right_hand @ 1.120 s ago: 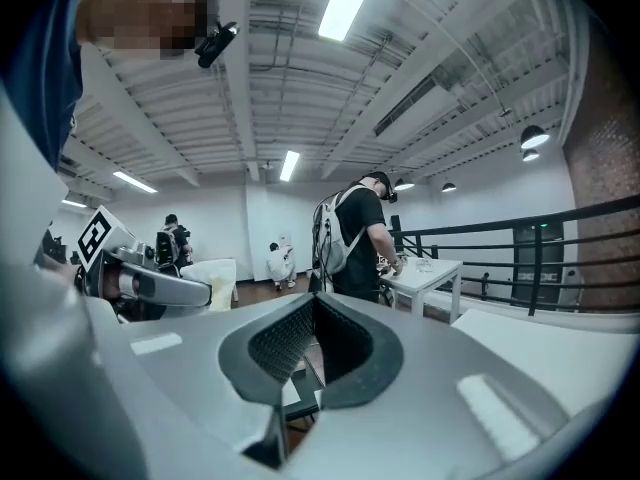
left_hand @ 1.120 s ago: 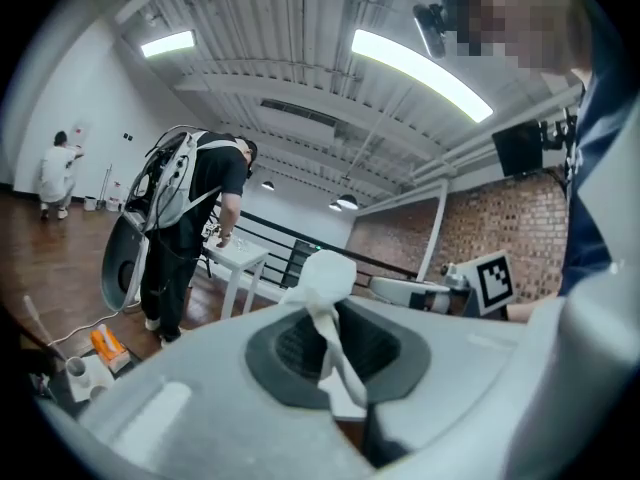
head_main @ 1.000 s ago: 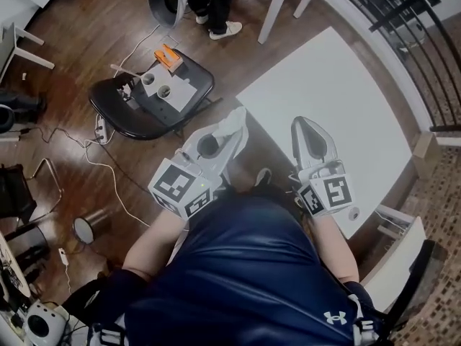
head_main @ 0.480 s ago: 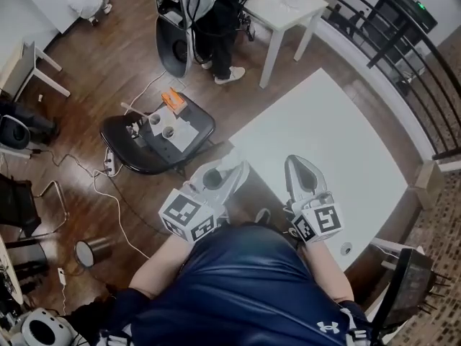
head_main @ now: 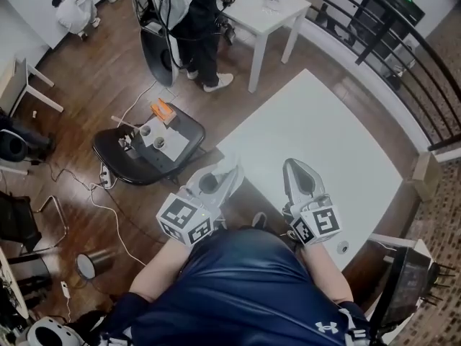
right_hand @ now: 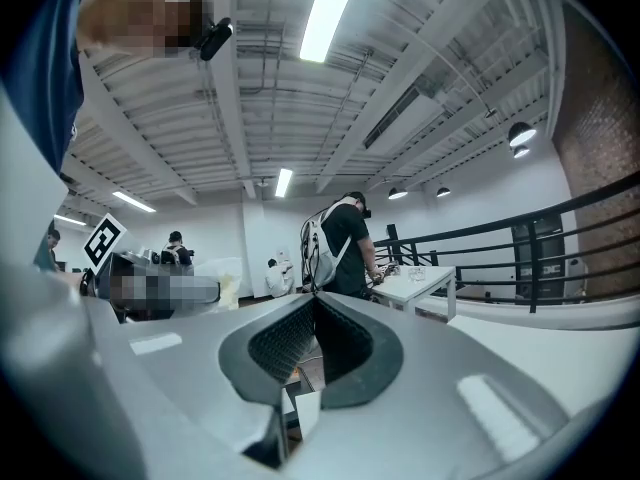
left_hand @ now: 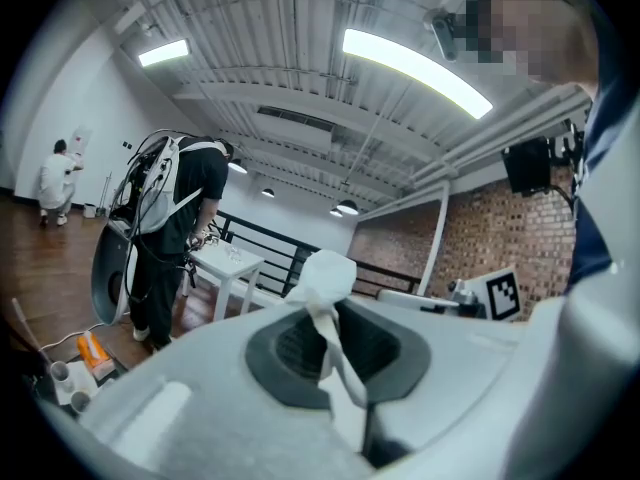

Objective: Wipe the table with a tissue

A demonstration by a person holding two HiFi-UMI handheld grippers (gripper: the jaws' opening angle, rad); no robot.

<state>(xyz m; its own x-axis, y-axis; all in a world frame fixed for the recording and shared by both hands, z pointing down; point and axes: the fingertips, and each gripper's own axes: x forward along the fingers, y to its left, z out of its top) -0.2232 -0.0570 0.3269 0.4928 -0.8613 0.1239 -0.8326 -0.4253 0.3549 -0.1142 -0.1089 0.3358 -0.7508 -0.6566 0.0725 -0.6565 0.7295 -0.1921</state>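
In the head view my left gripper (head_main: pixel 231 170) is shut on a crumpled white tissue (head_main: pixel 229 166), held just off the near left corner of the white table (head_main: pixel 317 132). The left gripper view shows the tissue (left_hand: pixel 328 271) pinched between the closed jaws of the left gripper (left_hand: pixel 335 303) and sticking up past their tips. My right gripper (head_main: pixel 294 166) hovers over the table's near edge. It is shut, and the right gripper view shows nothing between the jaws of the right gripper (right_hand: pixel 315 303). Both point roughly level.
A black chair (head_main: pixel 126 157) with cups and an orange object stands left of the table. A person (head_main: pixel 193 16) stands beyond it beside a small white table (head_main: pixel 270 6). A black railing (head_main: pixel 389 38) runs along the far side. Cables (head_main: pixel 108 193) trail over the wooden floor.
The head view has widened to take in more of the room. Both grippers sit lower in the picture, still at the table's near edge, and the tissue stays gripped.
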